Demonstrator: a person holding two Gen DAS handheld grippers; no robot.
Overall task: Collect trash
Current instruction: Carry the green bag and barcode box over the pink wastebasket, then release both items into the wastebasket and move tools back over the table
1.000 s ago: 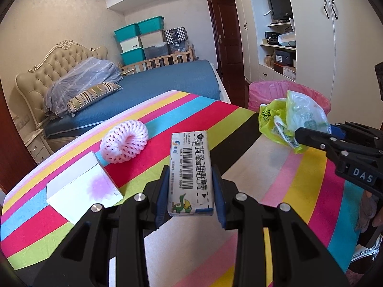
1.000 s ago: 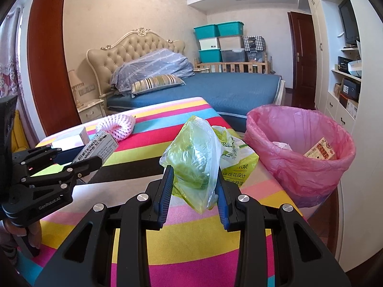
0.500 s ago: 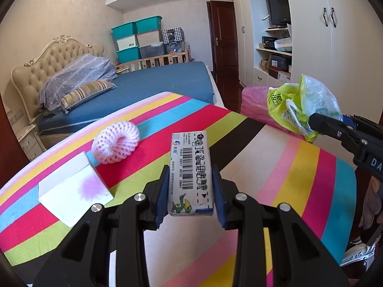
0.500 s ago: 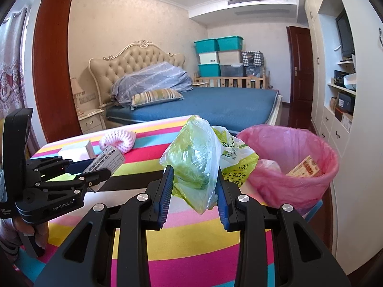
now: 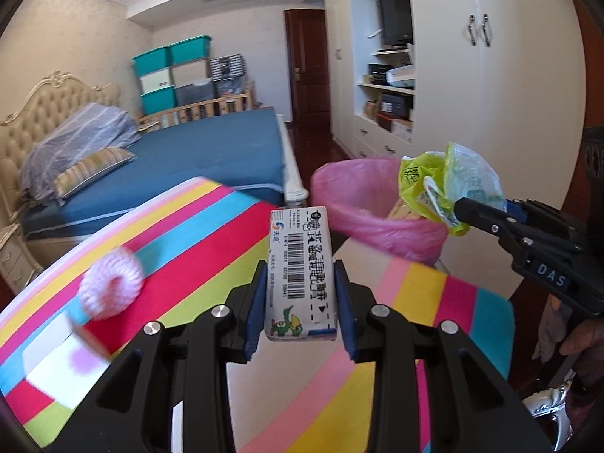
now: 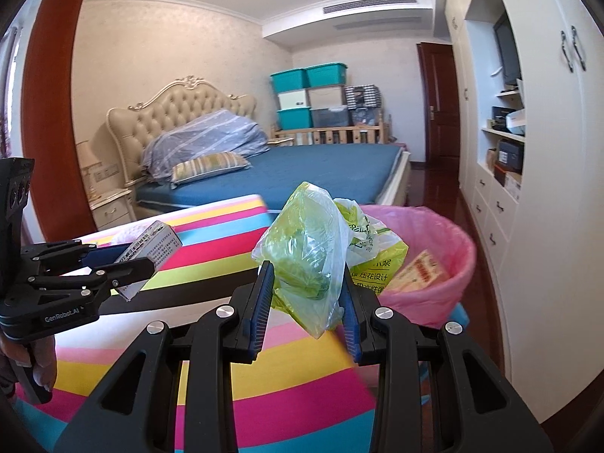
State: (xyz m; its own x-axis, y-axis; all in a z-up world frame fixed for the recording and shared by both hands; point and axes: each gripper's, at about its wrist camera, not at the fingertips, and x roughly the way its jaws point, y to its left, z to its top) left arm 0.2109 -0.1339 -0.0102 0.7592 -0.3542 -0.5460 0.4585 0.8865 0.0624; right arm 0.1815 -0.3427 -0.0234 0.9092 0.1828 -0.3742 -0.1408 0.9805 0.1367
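Note:
My left gripper [image 5: 300,283] is shut on a small white carton with a barcode [image 5: 300,264], held above the striped table; the carton also shows in the right wrist view [image 6: 151,249]. My right gripper [image 6: 307,287] is shut on a crumpled green and yellow plastic bag [image 6: 313,249], held at the near rim of the pink-lined trash bin [image 6: 449,249]. In the left wrist view the bag [image 5: 449,185] hangs over the bin [image 5: 362,207]. A yellow packet [image 6: 419,271] lies inside the bin.
The table with its striped cloth [image 5: 211,249] carries a pink foam net ring [image 5: 111,288] and a white box [image 5: 64,362] at the left. A bed [image 5: 211,158] stands behind, white wardrobes [image 5: 509,75] at the right.
Both grippers have risen and moved toward the bin with their loads. The bag now hangs at the bin's rim, and the carton has come closer to the table's far edge.

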